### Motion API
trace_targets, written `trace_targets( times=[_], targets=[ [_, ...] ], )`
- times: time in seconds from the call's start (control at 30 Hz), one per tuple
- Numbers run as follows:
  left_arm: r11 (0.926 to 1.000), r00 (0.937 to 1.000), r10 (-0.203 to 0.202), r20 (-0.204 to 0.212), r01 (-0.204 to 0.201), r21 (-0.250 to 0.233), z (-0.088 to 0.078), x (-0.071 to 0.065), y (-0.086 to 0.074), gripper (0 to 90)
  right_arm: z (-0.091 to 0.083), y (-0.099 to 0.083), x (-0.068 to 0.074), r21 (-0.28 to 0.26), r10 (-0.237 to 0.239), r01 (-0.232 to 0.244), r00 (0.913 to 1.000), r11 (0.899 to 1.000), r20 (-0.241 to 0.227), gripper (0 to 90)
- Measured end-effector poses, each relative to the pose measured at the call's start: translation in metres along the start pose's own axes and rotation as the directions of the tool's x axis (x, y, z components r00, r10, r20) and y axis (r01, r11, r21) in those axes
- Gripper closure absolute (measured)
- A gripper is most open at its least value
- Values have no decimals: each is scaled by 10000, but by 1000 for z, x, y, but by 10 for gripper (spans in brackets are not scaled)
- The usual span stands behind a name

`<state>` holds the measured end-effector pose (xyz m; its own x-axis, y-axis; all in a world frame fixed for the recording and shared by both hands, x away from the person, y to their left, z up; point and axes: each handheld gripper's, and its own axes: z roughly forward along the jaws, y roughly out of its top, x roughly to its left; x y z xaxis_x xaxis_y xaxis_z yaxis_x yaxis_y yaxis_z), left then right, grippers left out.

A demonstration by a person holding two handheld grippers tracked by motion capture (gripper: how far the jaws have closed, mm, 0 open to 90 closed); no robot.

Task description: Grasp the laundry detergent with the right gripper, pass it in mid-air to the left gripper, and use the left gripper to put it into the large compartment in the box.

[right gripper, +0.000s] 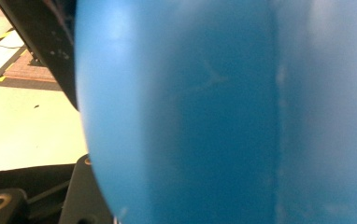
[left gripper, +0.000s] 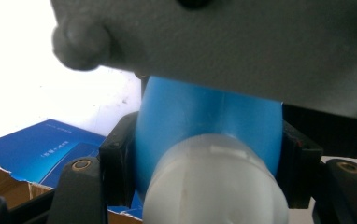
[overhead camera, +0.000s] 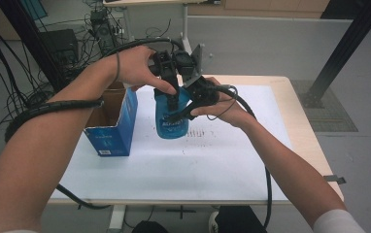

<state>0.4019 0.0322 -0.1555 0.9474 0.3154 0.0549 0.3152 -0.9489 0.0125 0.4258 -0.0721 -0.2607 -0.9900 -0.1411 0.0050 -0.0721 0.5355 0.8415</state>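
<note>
A blue plastic bottle is held upright just above the white table, near its middle. My left gripper comes down from above and is shut on the bottle's neck. In the left gripper view the blue neck sits between the two black jaws, with a whitish cap nearest the camera. My right gripper reaches in from the right and is shut across the bottle's body. The bottle's blue wall lies very close in the right gripper view, and one black jaw shows at its lower left.
An open blue cardboard box stands on the table's left part, just left of the bottle; its flap is in the left gripper view. A black post rises at the back right. Cables and equipment lie on the floor behind.
</note>
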Motion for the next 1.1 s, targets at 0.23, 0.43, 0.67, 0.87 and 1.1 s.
trace_targets(
  times=[0.23,0.43,0.67,0.87,1.1],
  targets=[
    [10000,10000,-28,41,27,77,1,1,0,367,1,0,0,29,-18,18,10000,10000,-11,434],
    [9998,10000,-22,81,21,175,2,2,0,367,2,-1,0,119,75,-74,10000,9999,-46,434],
    [9998,9999,-36,111,34,201,3,2,1,367,2,-1,0,183,132,-131,9999,9997,-55,434],
    [9997,10000,25,75,-26,244,3,1,1,367,3,-2,0,149,56,-55,10000,9999,-61,433],
    [9997,9999,34,127,-37,237,4,0,0,368,4,-2,0,85,-46,47,10000,10000,-79,433]
  ],
)
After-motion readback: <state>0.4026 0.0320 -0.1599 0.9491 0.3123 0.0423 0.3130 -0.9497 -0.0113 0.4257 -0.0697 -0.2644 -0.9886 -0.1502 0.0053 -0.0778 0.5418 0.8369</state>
